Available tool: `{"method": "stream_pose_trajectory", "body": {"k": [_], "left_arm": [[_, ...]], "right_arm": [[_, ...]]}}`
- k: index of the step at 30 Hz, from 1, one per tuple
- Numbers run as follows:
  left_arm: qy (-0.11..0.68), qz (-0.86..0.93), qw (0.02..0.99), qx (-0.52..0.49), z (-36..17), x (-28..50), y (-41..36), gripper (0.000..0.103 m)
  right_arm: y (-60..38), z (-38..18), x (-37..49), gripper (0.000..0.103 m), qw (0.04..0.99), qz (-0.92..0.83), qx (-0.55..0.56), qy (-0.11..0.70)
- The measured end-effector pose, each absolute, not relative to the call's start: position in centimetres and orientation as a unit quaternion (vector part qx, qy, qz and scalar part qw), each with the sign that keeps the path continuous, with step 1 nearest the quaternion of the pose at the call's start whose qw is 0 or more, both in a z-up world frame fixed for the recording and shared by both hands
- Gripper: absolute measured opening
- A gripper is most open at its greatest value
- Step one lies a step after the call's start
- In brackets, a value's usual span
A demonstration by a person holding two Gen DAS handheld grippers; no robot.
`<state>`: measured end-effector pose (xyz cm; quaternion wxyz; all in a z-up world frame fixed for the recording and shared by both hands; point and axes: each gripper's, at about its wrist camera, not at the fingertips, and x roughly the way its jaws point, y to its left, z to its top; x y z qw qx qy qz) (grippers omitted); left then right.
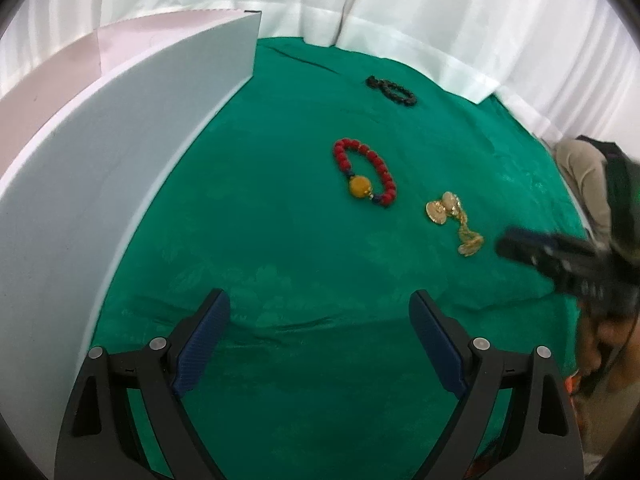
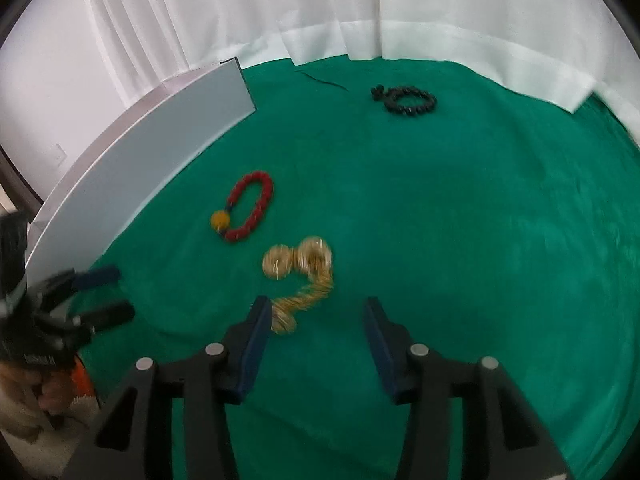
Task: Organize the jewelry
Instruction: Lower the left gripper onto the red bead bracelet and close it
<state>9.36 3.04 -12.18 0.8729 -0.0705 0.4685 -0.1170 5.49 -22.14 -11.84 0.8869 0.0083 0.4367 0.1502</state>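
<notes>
1. Three pieces of jewelry lie on the green cloth (image 1: 280,240) in front of us: a red bead bracelet (image 1: 365,172), a gold chain (image 1: 454,222) and a black bead bracelet (image 1: 392,90).
2. Our left gripper (image 1: 320,332) hangs over bare cloth with its jaws spread wide and nothing between them.
3. Our right gripper (image 2: 316,332) has its jaws parted; the pads press on nothing.
4. In the right wrist view the gold chain lies on the cloth with its near curl just beside the inner face of the left-hand pad; we cannot tell whether they touch. Its two round discs sit at the far end, towards the red bead bracelet.
5. That bracelet, with one large yellow bead (image 1: 359,187), lies between the chain and the white box (image 1: 120,152).
6. The black bead bracelet lies farthest back, well apart from the other two and near the white curtain (image 1: 440,20).
7. The white box stands along the left side of the cloth; none of the jewelry touches it.
8. Our view from the right wrist is blurred, so fine detail of the chain is unclear.
</notes>
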Motion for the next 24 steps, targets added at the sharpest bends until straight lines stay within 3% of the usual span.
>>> {"method": "stream_pose_trajectory", "body": {"k": [8,13,19,22,23,24], "left_arm": [[0.455,-0.126,0.878,-0.085,-10.8,13.5,0.7,0.092],[0.451,-0.071,0.888,-0.061,-12.4,17.3,-1.4,0.083],[0.464,-0.037,0.884,-0.037,-14.0,17.2,-1.7,0.06],[0.463,-0.053,0.884,-0.032,-14.0,16.8,-1.3,0.024],[0.466,-0.06,0.882,-0.031,-14.0,16.8,-1.2,0.016],[0.469,-0.067,0.88,-0.038,-13.9,16.9,-0.9,0.016]], "right_arm": [[-24.2,-11.2,-0.3,0.049,0.906,0.122,0.029,0.404],[-24.0,-11.2,-1.3,0.049,0.908,0.13,0.039,0.396],[-23.9,-10.9,-2.3,0.049,0.91,0.138,0.036,0.39],[-24.2,-10.8,-2.8,0.049,0.912,0.133,0.034,0.387],[-24.3,-10.8,-2.8,0.049,0.912,0.132,0.035,0.387],[-24.3,-10.8,-2.6,0.049,0.911,0.131,0.037,0.389]]}}
